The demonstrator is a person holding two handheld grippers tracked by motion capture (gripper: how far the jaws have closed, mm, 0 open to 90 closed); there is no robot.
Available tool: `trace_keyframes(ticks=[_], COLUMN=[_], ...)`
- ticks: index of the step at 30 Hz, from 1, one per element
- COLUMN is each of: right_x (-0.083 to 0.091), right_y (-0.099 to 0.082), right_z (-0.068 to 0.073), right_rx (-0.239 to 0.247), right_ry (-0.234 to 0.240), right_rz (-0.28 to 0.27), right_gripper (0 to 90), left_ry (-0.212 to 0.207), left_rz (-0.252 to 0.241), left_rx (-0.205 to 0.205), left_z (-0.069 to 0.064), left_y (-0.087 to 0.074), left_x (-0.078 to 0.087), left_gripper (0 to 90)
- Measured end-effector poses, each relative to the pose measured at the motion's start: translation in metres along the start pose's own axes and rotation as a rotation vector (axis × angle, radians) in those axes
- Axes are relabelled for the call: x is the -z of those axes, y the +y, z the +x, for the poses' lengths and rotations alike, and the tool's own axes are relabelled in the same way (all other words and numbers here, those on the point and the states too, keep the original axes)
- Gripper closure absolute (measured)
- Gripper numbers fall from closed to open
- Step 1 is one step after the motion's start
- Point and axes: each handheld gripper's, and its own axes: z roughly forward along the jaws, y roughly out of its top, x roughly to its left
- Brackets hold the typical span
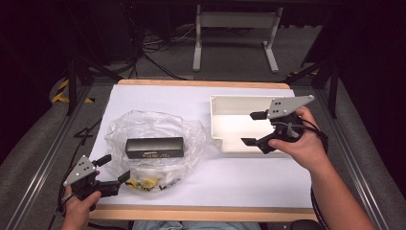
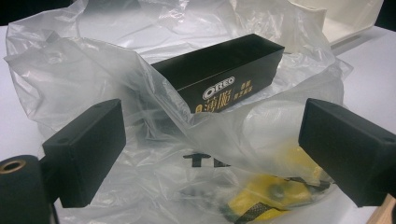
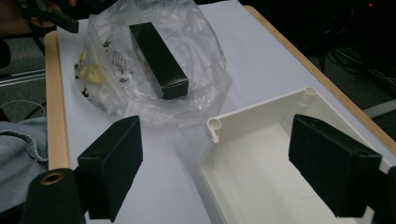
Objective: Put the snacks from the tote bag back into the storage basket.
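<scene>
On the white tabletop (image 1: 191, 100), toward its left-front part, lies a crumpled clear plastic bag (image 1: 153, 148) w/ a long black rectangular cardboard box (image 1: 154, 147) resting on top of it, roughly parallel to the front edge. The box has white "OREO" print on its side, seen in the left gripper view (image 2: 219, 77). Under the bag film, near the front edge, there is something yellow w/ black marks (image 1: 146, 182); I cannot tell what it is.

Left gripper (image 1: 112, 168) is at the front-left corner of the tabletop, just beside the bag's front-left rim. Its jaws stand wide apart, nothing is pressed between them. In its own view the bag film (image 2: 140, 93) lies between and beyond the two black pads, but they do not squeeze it.

Right gripper (image 1: 253, 128) is held over the white rectangular plastic tray (image 1: 215, 120), which sits at the right-back part of the tabletop, well apart from the box. Its jaws are also apart, approx. over the tray's left wall, and hold nothing. In the right gripper view the tray's corner (image 3: 215, 126) is between the pads, and the bag (image 3: 205, 79) w/ box (image 3: 159, 58) is farther off.

The person's hands (image 1: 301, 143) grip both tools from the front edge side.
</scene>
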Motion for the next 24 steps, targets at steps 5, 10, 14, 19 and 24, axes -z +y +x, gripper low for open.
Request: trace_keyframes(ticks=[5,10,14,19,24], right_x=[-0.013,-0.028,-0.038,-0.053,-0.066], right_y=[0.013,0.027,0.035,0.049,0.062], right_z=[-0.004,-0.003,-0.002,0.001,0.004], right_rx=[0.017,0.042,0.062,0.089,0.11], right_ry=[0.045,0.105,0.134,0.165,0.184], right_rz=[0.006,0.035,0.057,0.08,0.089], right_gripper=[18.2,19.1,19.6,18.6,17.4], left_ry=[-0.005,-0.007,-0.009,-0.011,-0.013], left_rz=[-0.002,-0.013,-0.013,-0.023,-0.027], left_rx=[-0.005,-0.004,-0.007,-0.005,-0.005], left_z=[0.0,0.0,0.0,0.001,0.001], left_y=[0.001,0.002,0.003,0.003,0.004], left_x=[0.0,0.0,-0.001,-0.001,-0.001], left_gripper=[8.3,8.3,8.3,8.3,8.3])
